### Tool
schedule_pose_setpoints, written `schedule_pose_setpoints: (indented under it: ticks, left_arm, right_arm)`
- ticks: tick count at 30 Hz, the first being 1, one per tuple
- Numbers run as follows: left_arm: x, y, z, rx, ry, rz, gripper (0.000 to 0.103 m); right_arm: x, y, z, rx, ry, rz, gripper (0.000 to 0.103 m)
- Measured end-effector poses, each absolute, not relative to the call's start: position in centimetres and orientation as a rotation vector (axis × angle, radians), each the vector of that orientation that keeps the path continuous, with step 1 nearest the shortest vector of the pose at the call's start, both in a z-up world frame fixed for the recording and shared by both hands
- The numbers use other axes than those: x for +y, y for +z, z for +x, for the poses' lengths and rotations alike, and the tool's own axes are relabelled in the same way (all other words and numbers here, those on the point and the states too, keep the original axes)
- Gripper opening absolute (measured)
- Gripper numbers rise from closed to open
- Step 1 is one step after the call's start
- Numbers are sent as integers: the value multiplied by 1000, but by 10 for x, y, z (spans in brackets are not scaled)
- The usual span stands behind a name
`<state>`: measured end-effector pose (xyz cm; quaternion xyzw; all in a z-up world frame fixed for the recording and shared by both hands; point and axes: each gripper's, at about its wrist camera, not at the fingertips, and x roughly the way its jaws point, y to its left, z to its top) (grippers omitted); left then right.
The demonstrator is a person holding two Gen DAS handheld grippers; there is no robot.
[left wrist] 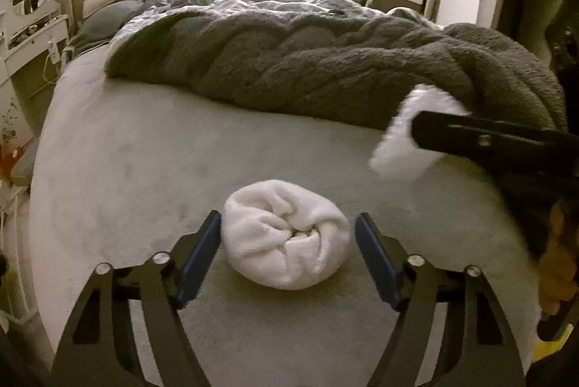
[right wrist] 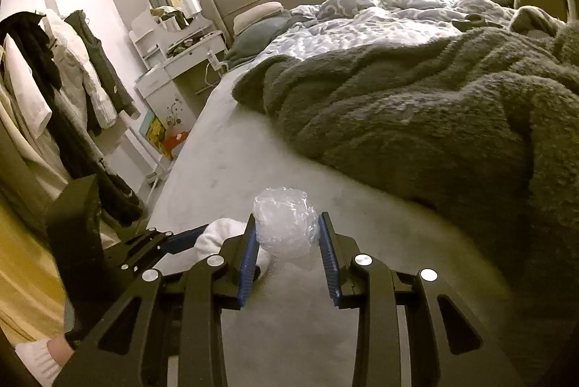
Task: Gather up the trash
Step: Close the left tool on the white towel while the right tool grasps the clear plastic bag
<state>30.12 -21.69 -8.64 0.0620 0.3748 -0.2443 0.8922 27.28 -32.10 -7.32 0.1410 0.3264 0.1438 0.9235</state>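
A crumpled white wad (left wrist: 286, 235) lies on the light bed sheet (left wrist: 144, 162). My left gripper (left wrist: 287, 224) is open, its blue-padded fingers on either side of the wad, apart from it. My right gripper (right wrist: 287, 224) is shut on a crumpled ball of clear plastic (right wrist: 286, 224) and holds it above the sheet. In the left wrist view the right gripper (left wrist: 427, 130) comes in from the right with the plastic (left wrist: 401, 134) showing as a white blur. In the right wrist view the left gripper (right wrist: 170, 238) and the white wad (right wrist: 220, 235) show at lower left.
A dark grey fleece blanket (left wrist: 325, 68) is bunched across the bed, with a patterned duvet (right wrist: 362, 21) and pillows (right wrist: 260, 21) behind it. A white dressing table with a mirror (right wrist: 173, 25) and hanging clothes (right wrist: 72, 68) stand left of the bed.
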Motion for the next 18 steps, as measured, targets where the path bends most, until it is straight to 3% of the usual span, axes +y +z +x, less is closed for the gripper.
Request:
schedule_pose_setpoints:
  ticks: [3,9,18]
  left_arm:
    - [-218,-89,306,795,-502,112,70]
    - [-220,-89,306,802,-489,112,48]
    - [-213,-78,288,790,-441,106,45]
  right_arm:
    - [-326,-75,271,678,297,294,33]
    - [-332,-77,268,686,302,279,33]
    - [-334,-64,259,658,315,267,33]
